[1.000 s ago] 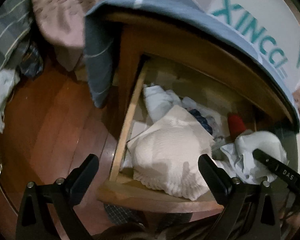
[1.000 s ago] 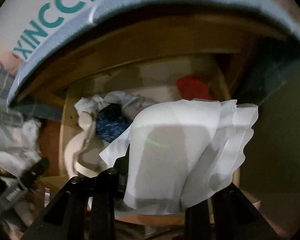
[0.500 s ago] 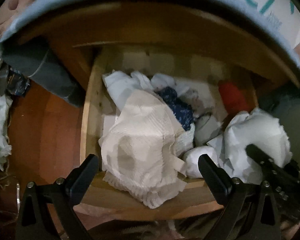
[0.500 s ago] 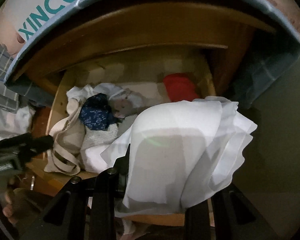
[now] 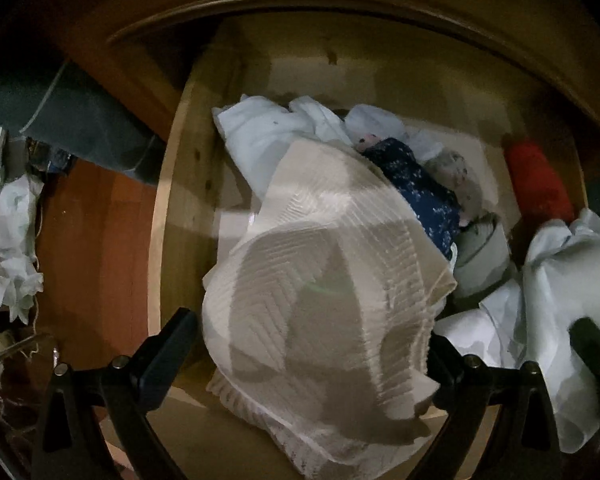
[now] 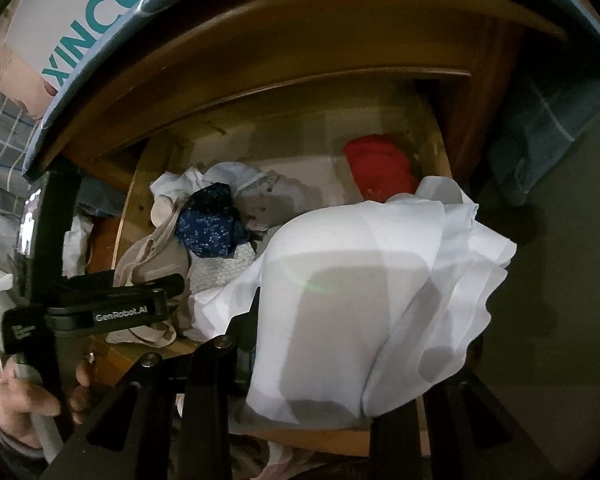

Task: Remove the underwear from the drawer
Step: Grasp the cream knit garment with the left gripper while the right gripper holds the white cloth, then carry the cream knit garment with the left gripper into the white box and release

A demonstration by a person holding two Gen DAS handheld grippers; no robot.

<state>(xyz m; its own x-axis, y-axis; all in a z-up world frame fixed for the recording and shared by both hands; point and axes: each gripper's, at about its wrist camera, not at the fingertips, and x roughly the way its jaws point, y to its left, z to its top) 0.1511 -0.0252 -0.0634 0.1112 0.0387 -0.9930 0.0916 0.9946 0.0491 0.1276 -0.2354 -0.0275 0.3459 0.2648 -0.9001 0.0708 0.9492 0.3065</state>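
An open wooden drawer holds several pieces of underwear. A cream ribbed piece lies over the drawer's front edge between the spread fingers of my left gripper, which is open. My right gripper is shut on a white piece and holds it above the drawer's right front. In the drawer lie a dark blue floral piece, a red piece at the right and white pieces at the back. The white piece also shows in the left wrist view.
The drawer sits in a wooden cabinet draped with a blue-grey cloth. A white box with teal letters stands on top. Reddish wooden floor and crumpled white cloth lie left of the drawer.
My left gripper has moved forward and down over the cream piece, which now fills the gap between its fingers. My right gripper still holds the white piece, slightly closer to the drawer.
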